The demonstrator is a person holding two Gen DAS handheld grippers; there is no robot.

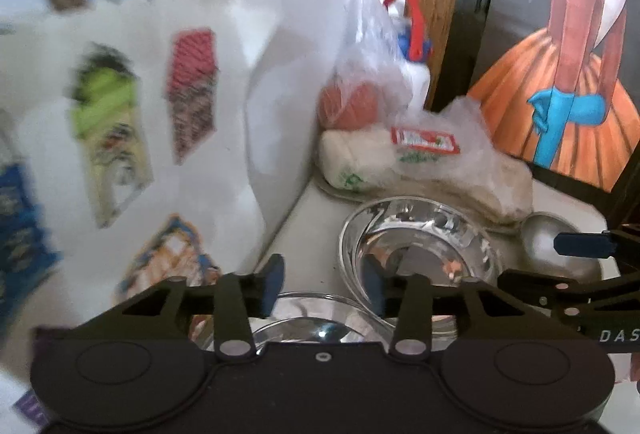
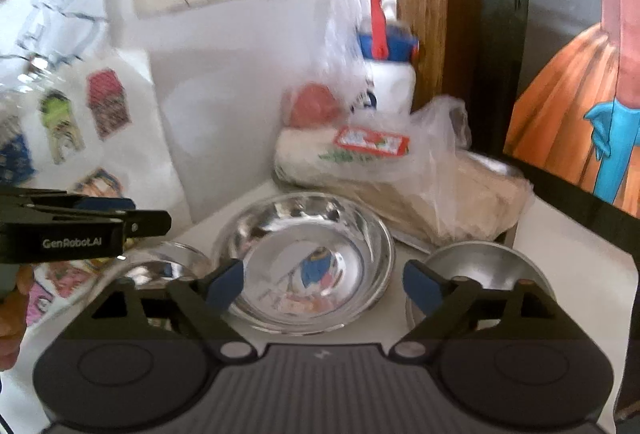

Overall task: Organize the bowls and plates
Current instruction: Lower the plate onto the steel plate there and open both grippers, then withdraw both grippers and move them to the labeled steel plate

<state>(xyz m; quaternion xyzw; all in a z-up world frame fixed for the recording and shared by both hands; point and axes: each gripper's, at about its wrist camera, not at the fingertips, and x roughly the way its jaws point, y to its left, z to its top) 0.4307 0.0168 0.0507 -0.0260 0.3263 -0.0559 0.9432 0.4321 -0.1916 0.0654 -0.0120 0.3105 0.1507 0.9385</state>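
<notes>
Three steel bowls [image 2: 308, 258] crowd the table edge [image 2: 576, 234].

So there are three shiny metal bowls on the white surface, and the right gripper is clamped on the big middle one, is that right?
Not quite. The three bowls are there, but the right gripper is open and holds nothing: in the right wrist view its blue pads stand wide apart in front of the big middle bowl, touching no rim.
</notes>
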